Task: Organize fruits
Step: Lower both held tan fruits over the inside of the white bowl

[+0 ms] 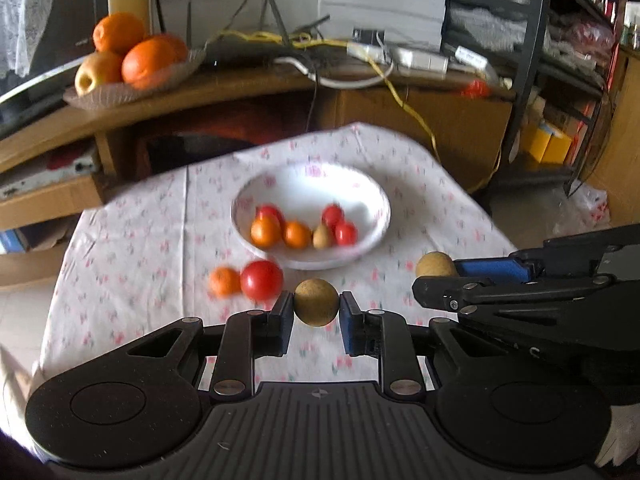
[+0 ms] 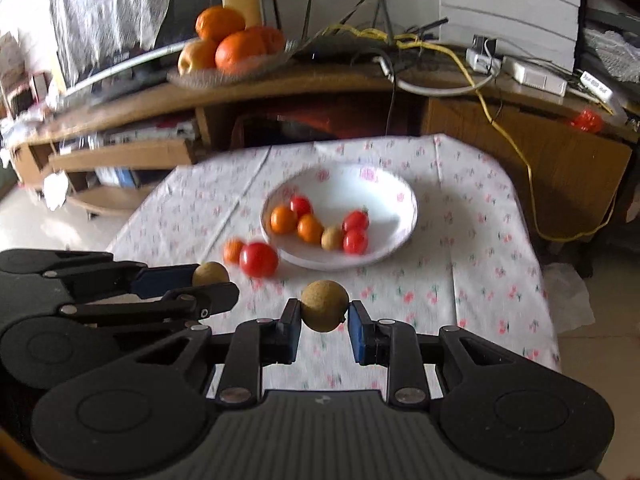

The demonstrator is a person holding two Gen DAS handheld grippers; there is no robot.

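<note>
A: On the floral cloth (image 1: 400, 168), how many fruits lie loose?

B: Two, just beside the bowl (image 1: 376, 196): one big tomato (image 1: 262, 280) and one small orange (image 1: 224, 281), touching each other.

A: And inside the bowl?

B: Six. Three small tomatoes, two small oranges and one brown fruit (image 1: 323, 236), all bunched along the near wall.

A: What do the two tongs hold?

B: Each is clenched on one brown ball. The left gripper (image 1: 316, 306) pinches a brown ball (image 1: 316, 301) between its blue pads, above the cloth near the loose tomato. The right gripper (image 2: 324, 316) pinches a second ball (image 2: 324, 306) the same way, in front of the bowl.

A: So four brown fruits?

B: Three: one in the bowl, two in the grippers.

A: Anything behind?

B: One glass dish (image 1: 120, 92) on the wooden shelf (image 1: 248, 88), with three oranges and one apple (image 1: 96, 72).
</note>
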